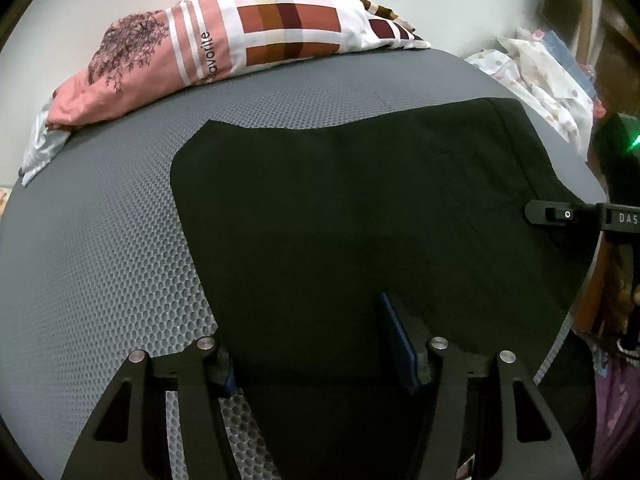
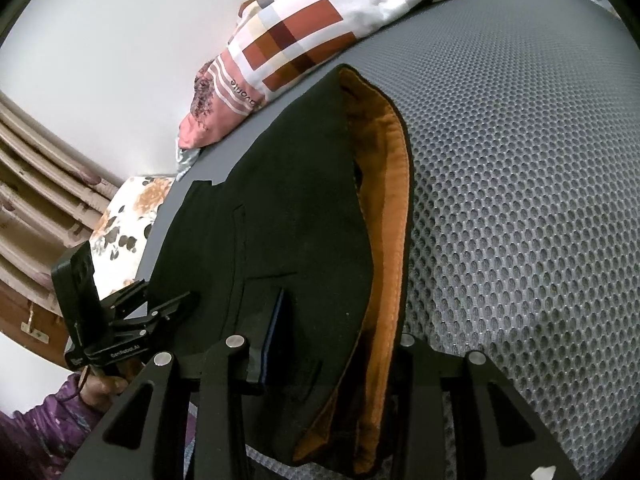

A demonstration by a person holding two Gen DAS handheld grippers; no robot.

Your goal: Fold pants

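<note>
Black pants (image 1: 360,208) lie folded flat on a grey mesh mat (image 1: 100,240). In the right wrist view the pants (image 2: 288,216) show an orange lining (image 2: 388,208) along the waistband edge. My left gripper (image 1: 316,344) is open, its jaws astride the near edge of the pants, with blue pads showing. My right gripper (image 2: 332,344) is open over the waistband end, the cloth lying between its fingers. The right gripper also shows in the left wrist view (image 1: 560,214) at the pants' right edge. The left gripper shows in the right wrist view (image 2: 160,312) at the lower left.
A pink and checked pillow (image 1: 224,40) lies at the far edge of the mat. Patterned cloth (image 1: 532,76) sits at the far right. A floral sheet (image 2: 128,224) lies beyond the mat's left edge. A white wall stands behind.
</note>
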